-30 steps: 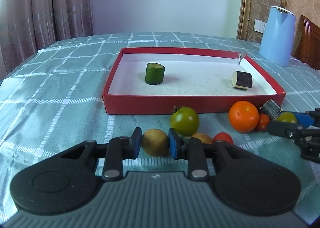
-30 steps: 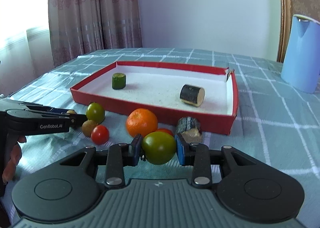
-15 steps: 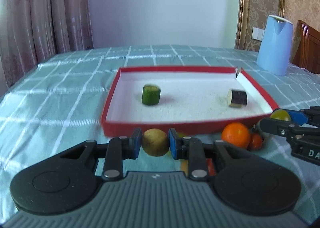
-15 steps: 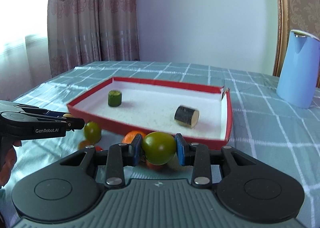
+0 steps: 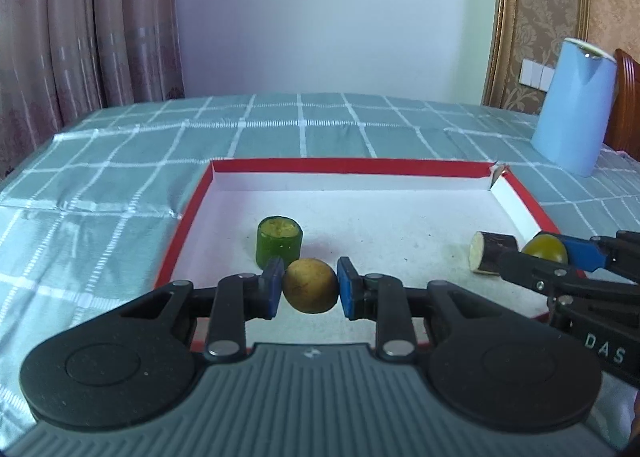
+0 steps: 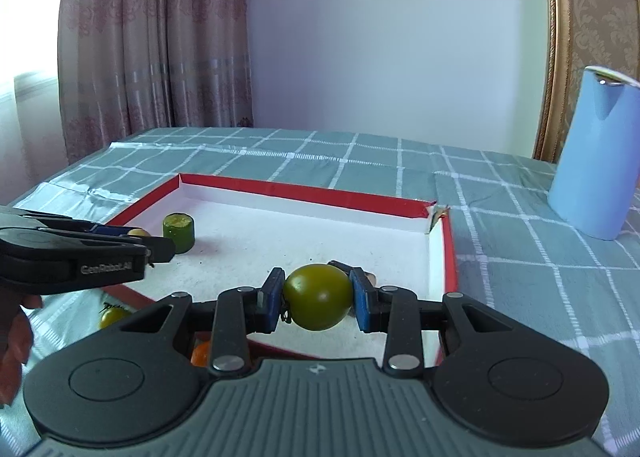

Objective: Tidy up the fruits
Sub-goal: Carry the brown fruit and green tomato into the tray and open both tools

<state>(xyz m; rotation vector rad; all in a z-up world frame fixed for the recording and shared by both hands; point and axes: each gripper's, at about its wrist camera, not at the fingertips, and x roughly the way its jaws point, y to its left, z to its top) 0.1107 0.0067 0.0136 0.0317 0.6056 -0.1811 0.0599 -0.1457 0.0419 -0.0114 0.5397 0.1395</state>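
Observation:
My left gripper (image 5: 310,285) is shut on a small tan round fruit (image 5: 309,285) and holds it over the near left part of the red tray (image 5: 352,167). My right gripper (image 6: 318,297) is shut on a green tomato (image 6: 318,297) and holds it over the tray's (image 6: 308,195) near right part; it also shows in the left wrist view (image 5: 546,249). A green cucumber piece (image 5: 279,243) stands in the tray. A dark eggplant piece (image 5: 490,253) lies at the tray's right, mostly hidden behind the tomato in the right wrist view.
A light blue kettle (image 5: 572,107) stands at the far right on the checked green tablecloth (image 5: 120,177). A green tomato (image 6: 112,315) and an orange fruit (image 6: 201,353) lie on the cloth before the tray's front wall. Curtains hang behind the table.
Both grippers have lifted and moved forward with their fruits, from above the cloth in front of the tray to over the tray's inside. The loose fruits have dropped out of the left view.

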